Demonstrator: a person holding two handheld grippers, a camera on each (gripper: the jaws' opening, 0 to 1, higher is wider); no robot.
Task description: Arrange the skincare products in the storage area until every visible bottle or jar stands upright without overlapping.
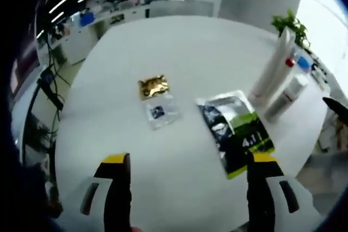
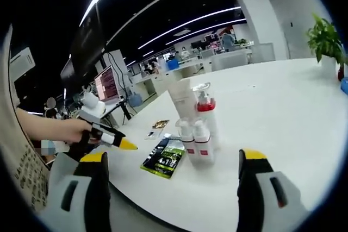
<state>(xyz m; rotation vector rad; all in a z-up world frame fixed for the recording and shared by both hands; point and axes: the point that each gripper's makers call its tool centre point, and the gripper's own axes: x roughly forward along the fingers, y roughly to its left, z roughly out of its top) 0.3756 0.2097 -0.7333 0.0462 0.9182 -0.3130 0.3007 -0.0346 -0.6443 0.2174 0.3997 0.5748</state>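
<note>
Toward the right side of the round white table (image 1: 185,47) stand a tall white tube (image 1: 273,64) and a white bottle (image 1: 287,97). In the right gripper view the group reads as the tube (image 2: 182,98), a pump bottle with a red collar (image 2: 206,108) and two small red-banded bottles (image 2: 194,140), all upright and close together. A black and green packet (image 1: 236,129) (image 2: 165,157) lies flat beside them. My left gripper (image 1: 189,161) is open above the table's near edge, with nothing in it. My right gripper (image 2: 172,156) is open, short of the bottles.
A gold sachet (image 1: 153,86) and a small clear sachet (image 1: 160,112) lie mid-table. A potted plant (image 2: 326,39) stands at the far edge. A person's hand (image 2: 68,130) holds the left gripper (image 2: 124,143) at the table's left. Desks and a monitor (image 2: 106,83) lie beyond.
</note>
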